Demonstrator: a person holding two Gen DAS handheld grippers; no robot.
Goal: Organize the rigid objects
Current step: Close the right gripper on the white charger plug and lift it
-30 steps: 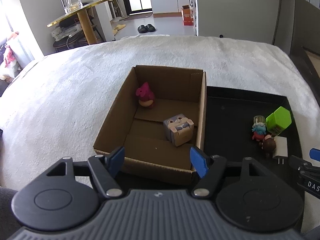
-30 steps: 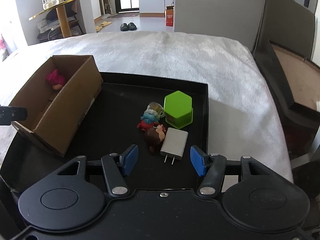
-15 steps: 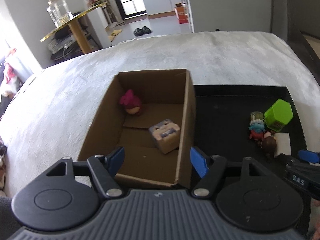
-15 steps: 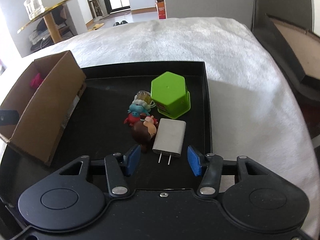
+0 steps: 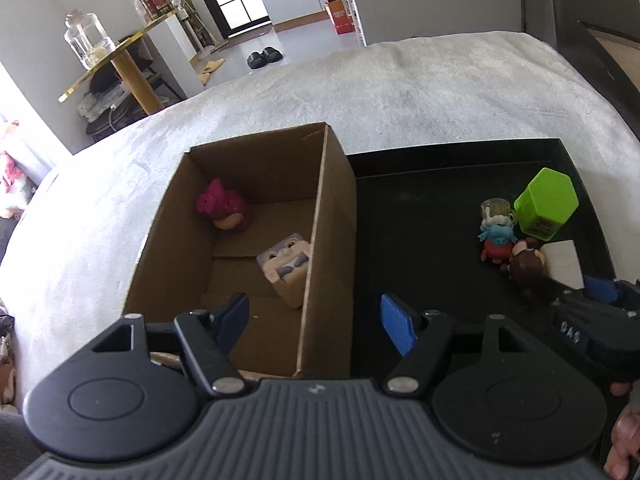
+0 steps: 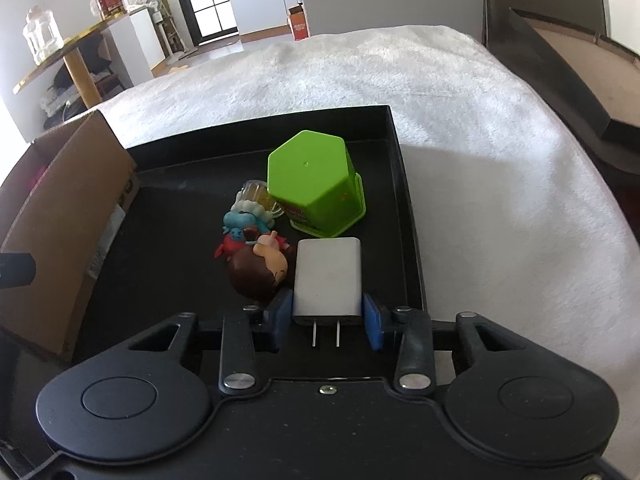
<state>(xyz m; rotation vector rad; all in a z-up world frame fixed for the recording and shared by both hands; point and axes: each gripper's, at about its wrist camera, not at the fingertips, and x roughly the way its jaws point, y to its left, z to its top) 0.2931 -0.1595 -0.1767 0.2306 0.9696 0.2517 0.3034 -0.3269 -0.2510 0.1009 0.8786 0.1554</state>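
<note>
Now white charger (image 6: 327, 276) lies at tray's (image 6: 408, 216) 5 o'clock corner, w/ right gripper (image 6: 327, 314) jaws just closed onto its sides; brown figurine (image 6: 258, 274) touching at 9. Left gripper (image 5: 316, 318) jaws wide, empty, straddling box (image 5: 332, 240) wall nr its open interior.

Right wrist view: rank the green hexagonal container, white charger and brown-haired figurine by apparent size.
1. green hexagonal container
2. white charger, though it is nearer the camera, so the gap is unsure
3. brown-haired figurine, partly hidden
</note>
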